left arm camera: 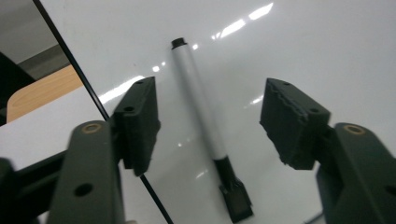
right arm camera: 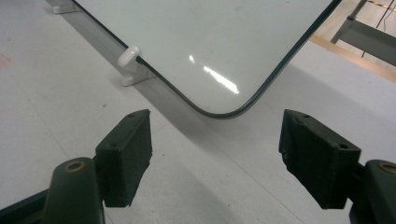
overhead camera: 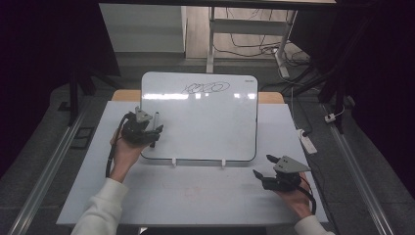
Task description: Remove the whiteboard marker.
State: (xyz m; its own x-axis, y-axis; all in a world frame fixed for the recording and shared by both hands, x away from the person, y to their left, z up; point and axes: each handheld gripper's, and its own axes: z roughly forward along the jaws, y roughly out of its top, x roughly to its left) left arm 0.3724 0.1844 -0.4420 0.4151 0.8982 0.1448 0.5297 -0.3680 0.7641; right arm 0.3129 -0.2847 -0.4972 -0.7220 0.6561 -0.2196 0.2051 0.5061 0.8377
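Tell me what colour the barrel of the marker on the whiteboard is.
The marker has a white barrel with black ends, clearest in the left gripper view.

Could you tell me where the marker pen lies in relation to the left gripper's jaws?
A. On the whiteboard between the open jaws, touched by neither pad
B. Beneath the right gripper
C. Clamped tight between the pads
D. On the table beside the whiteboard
A: in the left gripper view the marker pen lies flat on the whiteboard, with white board showing between it and either pad of the left gripper.
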